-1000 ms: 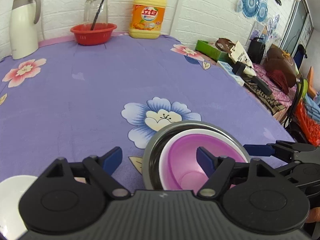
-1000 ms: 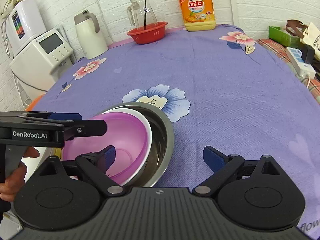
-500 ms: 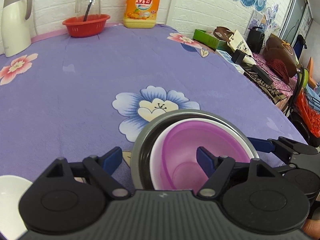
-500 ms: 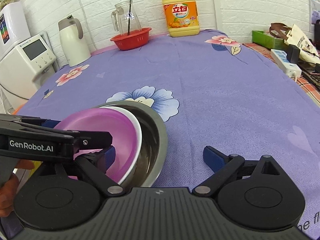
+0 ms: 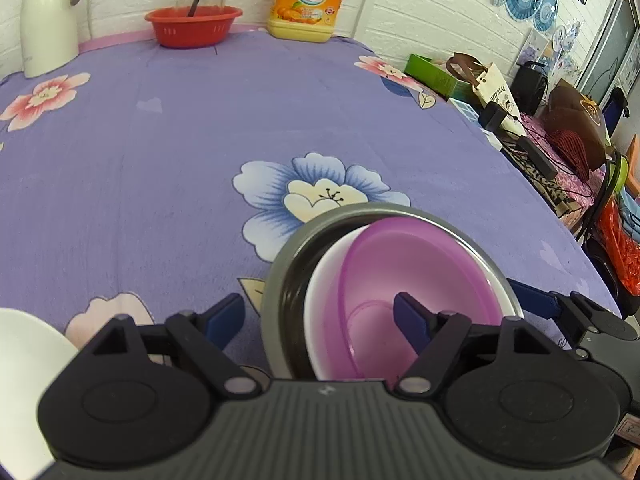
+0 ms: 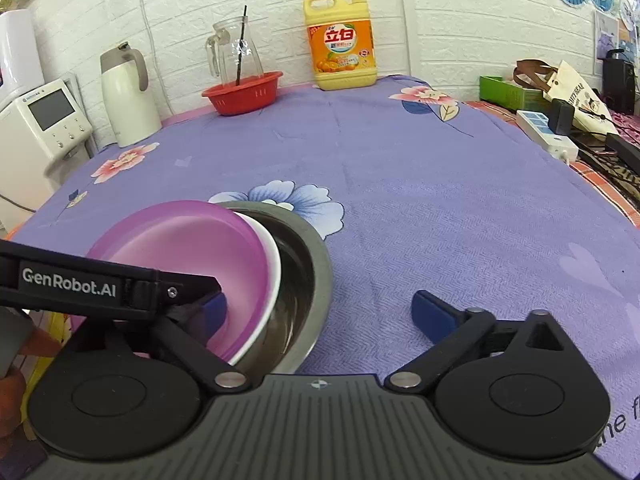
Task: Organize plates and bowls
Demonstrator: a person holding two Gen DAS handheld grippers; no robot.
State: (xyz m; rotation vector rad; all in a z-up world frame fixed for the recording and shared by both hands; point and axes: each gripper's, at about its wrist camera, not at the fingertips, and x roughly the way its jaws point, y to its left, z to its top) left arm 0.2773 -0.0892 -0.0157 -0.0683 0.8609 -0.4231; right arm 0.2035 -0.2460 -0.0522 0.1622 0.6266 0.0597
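**Nested bowls at the near edge of the tabletop**

Three bowls sit one inside another on the purple flowered tabletop (image 6: 420,184), at its near side beside the blue flower print. The outer one is a steel bowl (image 5: 280,264); inside it is a white bowl (image 5: 324,276), and inside that a purple bowl (image 5: 400,268). The purple and white bowls are tilted and lie against one side of the steel bowl, so a dark part of the steel interior shows on the other side.

The left hand-held gripper (image 5: 320,316) is open – its jaws stand wide apart. One blue pad is over the inside of the purple bowl, the other is outside the steel rim, over the cloth; I cannot tell if either pad touches a bowl.

The right hand-held gripper (image 6: 320,312) is open too and holds nothing. Its left finger is near the purple bowl, partly hidden behind the left tool; its right finger is over bare cloth, well apart from the bowls.

A white plate (image 5: 24,368) shows only in part at the near left edge. At the far side stand a red basket (image 6: 242,92) with a glass jug (image 6: 234,54), a yellow detergent bottle (image 6: 340,46) and a white kettle (image 6: 126,96).
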